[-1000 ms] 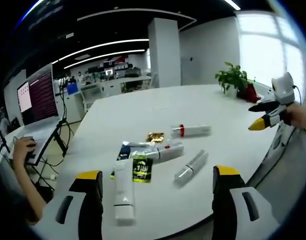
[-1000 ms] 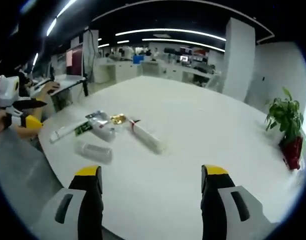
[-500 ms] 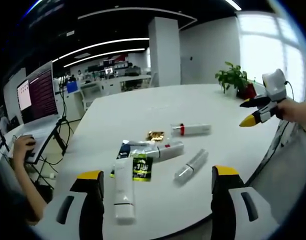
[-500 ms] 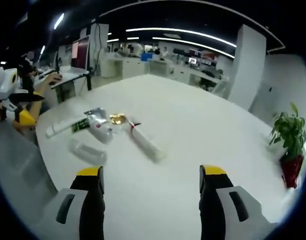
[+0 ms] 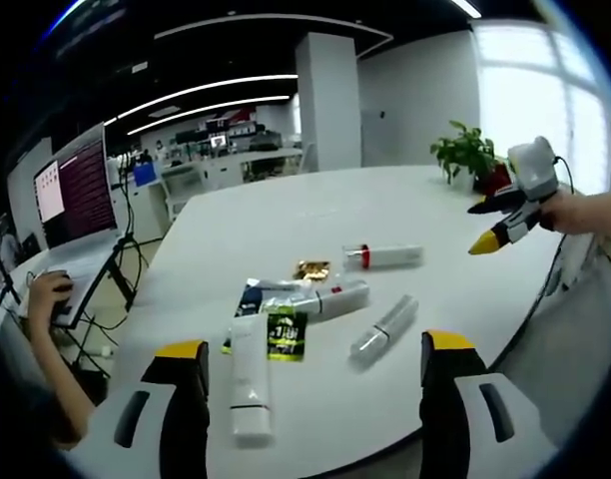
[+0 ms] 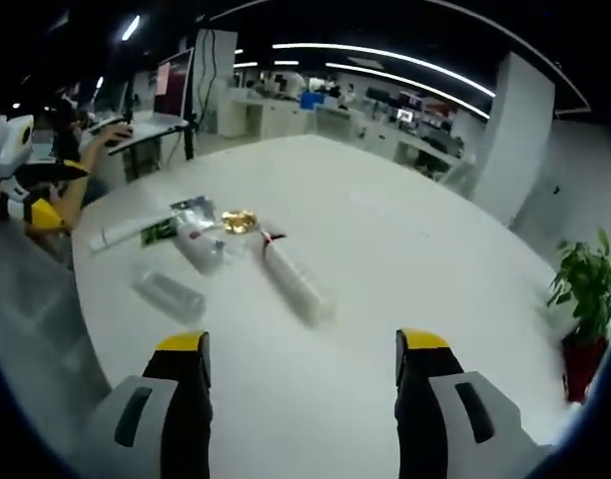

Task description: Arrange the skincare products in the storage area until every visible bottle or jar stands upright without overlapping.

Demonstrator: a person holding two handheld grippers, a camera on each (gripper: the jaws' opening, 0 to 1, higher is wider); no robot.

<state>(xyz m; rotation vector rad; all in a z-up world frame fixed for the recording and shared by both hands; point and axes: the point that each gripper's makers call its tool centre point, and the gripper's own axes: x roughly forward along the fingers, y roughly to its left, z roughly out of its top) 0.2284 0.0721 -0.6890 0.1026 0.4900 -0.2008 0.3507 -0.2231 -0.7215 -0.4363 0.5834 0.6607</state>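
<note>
- The left hand-held gripper [image 5: 310,369] hangs over the near edge of the white table [image 5: 286,215], released, its jaws spread wide with nothing between them.
- The right hand-held gripper [image 6: 301,359] is likewise released and empty above the table [image 6: 385,259]; in the left gripper view it shows at the right [image 5: 500,225], held by a hand [image 5: 575,212] cut off at the picture's edge.
- In the right gripper view the left hand-held gripper [image 6: 31,195] appears at the far left, partly cut off.
- All the skincare items lie flat in a loose cluster on the table, none upright.
- A white tube [image 5: 250,377] lies nearest the left hand-held gripper, just beside a dark sachet with a green label [image 5: 286,334]; its writing is too blurred to read.
- A clear bottle [image 5: 383,328] lies apart to the right.
- A white bottle with red print [image 5: 325,299] overlaps a dark blue packet [image 5: 249,297], which is partly hidden; no lettering can be made out.
- A small gold wrapper [image 5: 309,269] sits behind them.
- A white tube with a red band [image 5: 382,257] lies farthest back.
- A potted plant [image 5: 465,155] stands at the far edge of the table.
- A monitor [image 5: 71,190] shows text too small to read, and a person's hand [image 5: 48,295] rests by it.
</note>
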